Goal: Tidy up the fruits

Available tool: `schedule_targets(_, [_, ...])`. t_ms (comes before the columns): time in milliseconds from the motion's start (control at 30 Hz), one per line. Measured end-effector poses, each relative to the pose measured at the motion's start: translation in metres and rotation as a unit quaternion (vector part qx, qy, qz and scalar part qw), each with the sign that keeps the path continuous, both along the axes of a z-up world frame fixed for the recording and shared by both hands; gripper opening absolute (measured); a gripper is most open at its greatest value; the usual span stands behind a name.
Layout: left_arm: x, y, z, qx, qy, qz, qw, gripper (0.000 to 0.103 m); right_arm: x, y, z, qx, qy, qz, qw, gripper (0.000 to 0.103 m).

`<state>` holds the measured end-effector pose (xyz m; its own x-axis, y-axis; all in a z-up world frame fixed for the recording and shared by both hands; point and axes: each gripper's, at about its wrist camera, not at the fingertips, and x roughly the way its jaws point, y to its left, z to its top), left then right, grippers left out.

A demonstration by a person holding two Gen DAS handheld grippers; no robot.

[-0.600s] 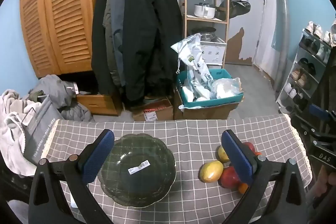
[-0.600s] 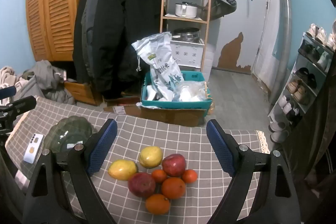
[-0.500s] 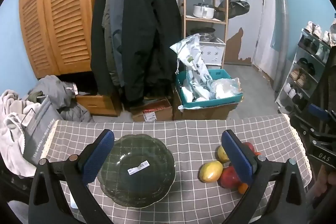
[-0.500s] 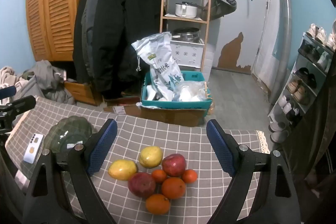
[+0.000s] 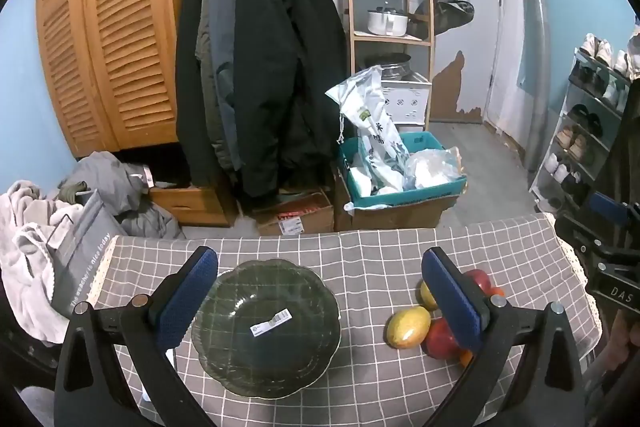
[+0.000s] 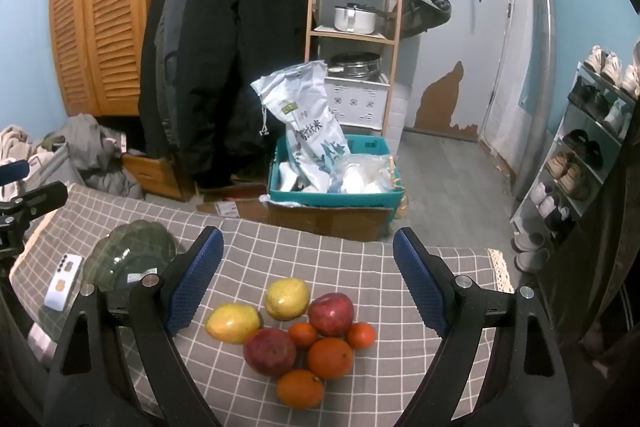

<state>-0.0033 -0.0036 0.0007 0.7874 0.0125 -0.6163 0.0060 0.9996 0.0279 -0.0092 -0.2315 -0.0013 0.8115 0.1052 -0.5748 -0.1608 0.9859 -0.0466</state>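
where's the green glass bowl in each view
Left wrist: the green glass bowl sits low and centre, just right of the left tool's left finger, with a white sticker inside.
Right wrist: the same bowl lies at the far left, partly hidden behind that tool's left finger, beside a white phone.
Shared landmark: the yellow mango at the left edge of the fruit pile.

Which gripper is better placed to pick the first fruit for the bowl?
Right. The right gripper hangs open directly over the fruit pile; the left gripper frames the empty glass bowl, fruit off to its side.
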Motion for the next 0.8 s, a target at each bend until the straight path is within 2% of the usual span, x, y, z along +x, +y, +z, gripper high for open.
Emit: schedule_targets(800, [0.0, 0.0035, 0.0035, -0.004, -0.001, 0.003, 1.0, 0.103, -0.0005, 0.0021, -0.0006, -0.002, -0.001, 0.0, 1.0, 0.085])
